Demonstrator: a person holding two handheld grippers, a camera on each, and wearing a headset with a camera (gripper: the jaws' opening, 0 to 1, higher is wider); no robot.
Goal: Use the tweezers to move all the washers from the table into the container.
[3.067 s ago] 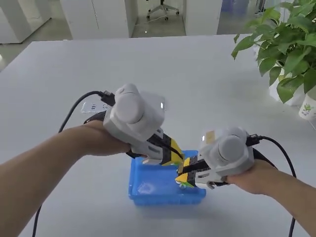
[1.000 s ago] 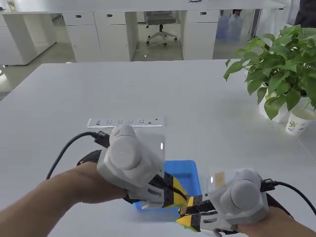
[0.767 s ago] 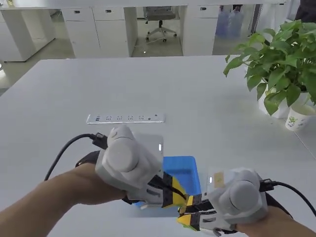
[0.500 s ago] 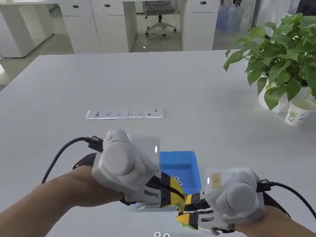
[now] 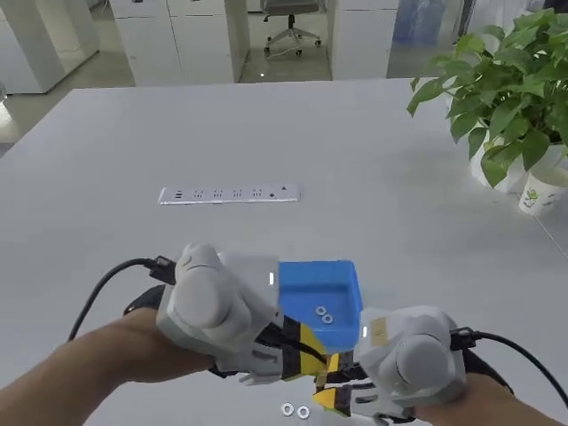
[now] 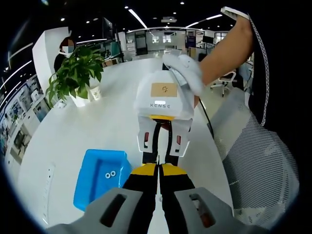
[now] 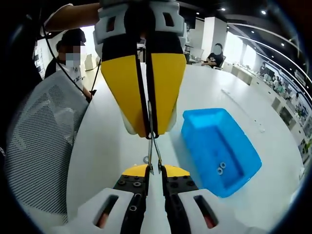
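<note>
The two hand-held grippers were working over the container (image 5: pixel 300 282) a few seconds ago. Now their tips have drawn back to its near side, toward the person. They hover just above the two loose washers (image 5: pixel 295 411) on the table (image 5: pixel 177 124). I take this to mean a drop has been finished and the next pick-up is being lined up.

The left hand-held gripper (image 5: pixel 306 353) has its yellow jaws closed on the tweezers (image 7: pixel 152 146). The thin legs run down from it to the right hand-held gripper (image 7: pixel 152 171). That one's jaws stand close together around the lower end and appear to pinch it. In the right gripper view one washer lies on the table just beside the tweezers. I cannot see anything held between the tweezers' tips.

By count there is one blue container, and two washers (image 5: pixel 323 314) lie side by side on its floor. Two more lie on the table, touching or nearly so, close to the container's near wall. That puts the task about halfway, judging by what is visible. There is also one pair of tweezers, one power strip (image 5: pixel 229 194) well beyond the container, one plant (image 5: pixel 506 80) and one white cup (image 5: pixel 543 191).
</note>
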